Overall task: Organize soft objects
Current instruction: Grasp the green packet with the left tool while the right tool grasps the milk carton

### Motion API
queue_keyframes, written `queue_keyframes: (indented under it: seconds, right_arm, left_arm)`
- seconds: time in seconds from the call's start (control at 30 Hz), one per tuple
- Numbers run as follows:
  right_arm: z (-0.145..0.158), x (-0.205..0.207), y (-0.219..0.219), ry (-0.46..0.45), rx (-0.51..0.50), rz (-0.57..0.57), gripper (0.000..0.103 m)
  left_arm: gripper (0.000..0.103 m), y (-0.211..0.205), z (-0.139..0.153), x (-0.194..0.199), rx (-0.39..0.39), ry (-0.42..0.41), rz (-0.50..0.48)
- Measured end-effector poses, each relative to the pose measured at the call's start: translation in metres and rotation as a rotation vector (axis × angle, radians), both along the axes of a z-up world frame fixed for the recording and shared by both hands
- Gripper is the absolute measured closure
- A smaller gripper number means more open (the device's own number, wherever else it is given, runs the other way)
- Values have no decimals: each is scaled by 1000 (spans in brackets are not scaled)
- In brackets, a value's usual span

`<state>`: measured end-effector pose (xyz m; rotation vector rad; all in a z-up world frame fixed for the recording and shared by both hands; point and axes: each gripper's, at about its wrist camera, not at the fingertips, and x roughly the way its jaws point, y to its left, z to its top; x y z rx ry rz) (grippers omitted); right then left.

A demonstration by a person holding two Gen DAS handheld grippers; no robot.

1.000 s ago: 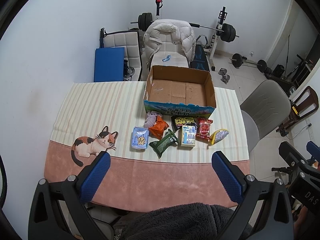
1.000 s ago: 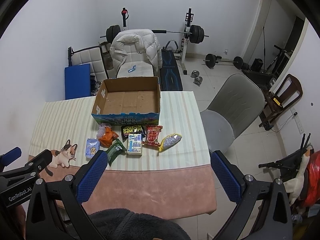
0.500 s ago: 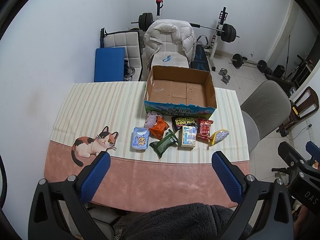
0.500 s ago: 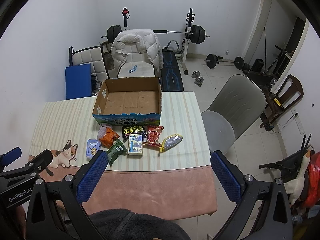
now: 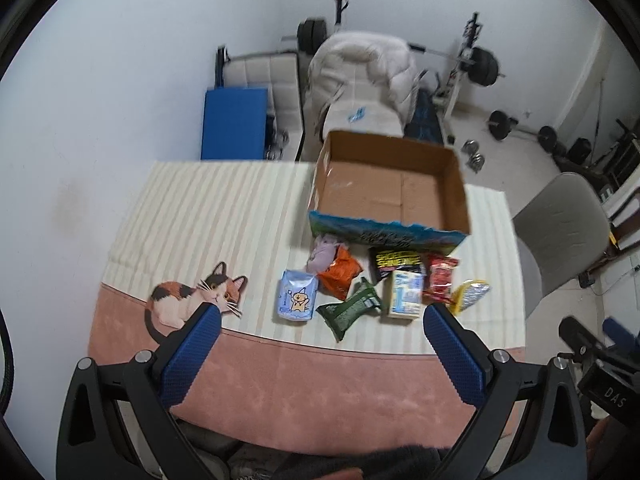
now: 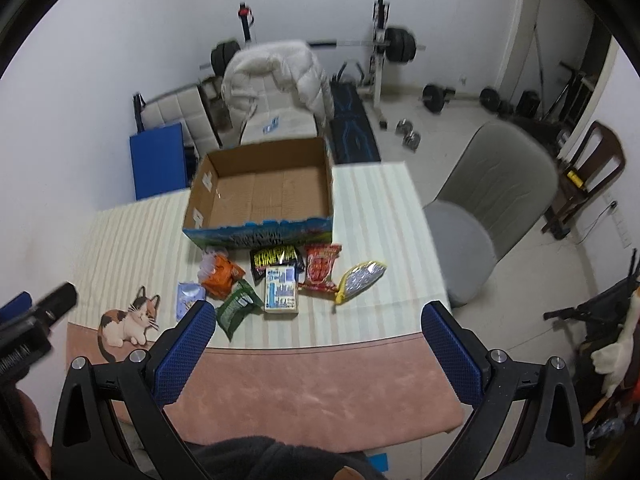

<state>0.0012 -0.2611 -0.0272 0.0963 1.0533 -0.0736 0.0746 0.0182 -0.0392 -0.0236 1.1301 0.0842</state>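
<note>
Jaws are gaping empty on both grippers; cardboard box (image 5: 390,196) is sitting bare (every packet (image 6: 281,290) waiting outside).

table: striped cream and pink cloth (image 5: 224,216), cat print (image 5: 192,300)
far side: open cardboard box (image 5: 390,186)
in front of box: soft packets (image 6: 280,276) in a loose row

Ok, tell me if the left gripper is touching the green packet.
Apart. The left wrist view shows the left gripper open above the table, with tablecloth visible between both fingers and the green packet.
</note>
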Motion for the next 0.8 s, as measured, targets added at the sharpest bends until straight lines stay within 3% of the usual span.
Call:
queue_keyframes:
  seconds: [0.17,0.33,0.53,0.63,0.7,0.8]
  right_arm:
    - [-95,64,-6,141,54,-11,0]
    - [-210,133,1,337,174,-1,0]
    - [-333,187,44,529,195,29,2]
    - [-371,200,56,593,195,19,15]
    - [-391,202,59,633,191,13,34]
    - [-400,196,57,642,175,23,36]
  left_arm:
    - [4,16,-91,53,-21,136,11]
    - [11,-1,-191,86,85,270,-145]
    - [15,-15,-265,101,115,369,-287]
    - [15,-23,-289,106,119,408,-358]
    - [15,-31,-301,108,118,435,-411]
    - [15,-43,-316,108,118,466,-490]
